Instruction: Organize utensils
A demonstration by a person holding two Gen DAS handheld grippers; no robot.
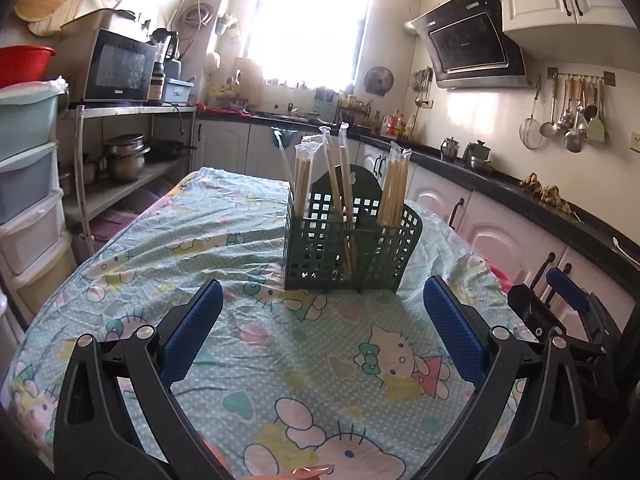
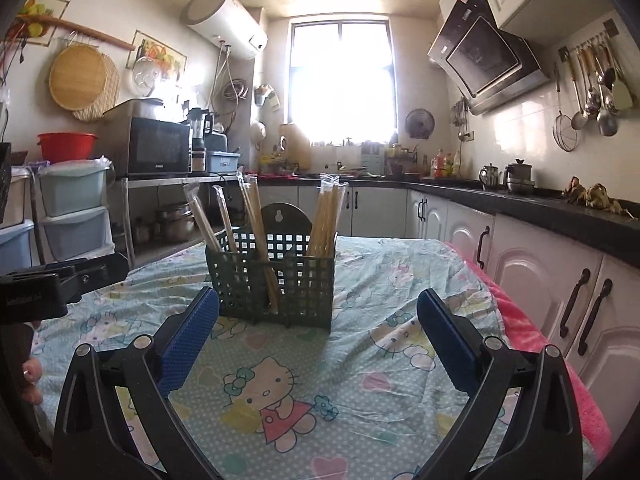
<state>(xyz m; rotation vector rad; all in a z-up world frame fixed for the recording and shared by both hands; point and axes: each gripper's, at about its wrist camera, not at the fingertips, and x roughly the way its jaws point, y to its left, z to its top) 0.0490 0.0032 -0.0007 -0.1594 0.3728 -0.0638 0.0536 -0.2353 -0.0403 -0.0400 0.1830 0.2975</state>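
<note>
A dark green lattice utensil holder [image 1: 352,240] [image 2: 276,276] stands upright on the cartoon-print tablecloth [image 1: 280,344] [image 2: 320,392]. Several packs of wrapped chopsticks [image 1: 394,188] [image 2: 326,216] stick up from its compartments. My left gripper [image 1: 322,304] is open, its blue pads [image 1: 192,332] wide apart just short of the holder, with nothing between them. My right gripper [image 2: 318,312] is open too and holds nothing, close in front of the holder. The right gripper [image 1: 560,300] shows at the right edge of the left wrist view. The left gripper [image 2: 60,284] shows at the left edge of the right wrist view.
A black counter [image 2: 560,208] with white cabinets runs along the right, with kettles and hanging ladles above. A shelf with a microwave [image 2: 156,146], pots and stacked plastic drawers [image 1: 28,184] stands left. A pink towel [image 2: 560,348] lies along the table's right edge.
</note>
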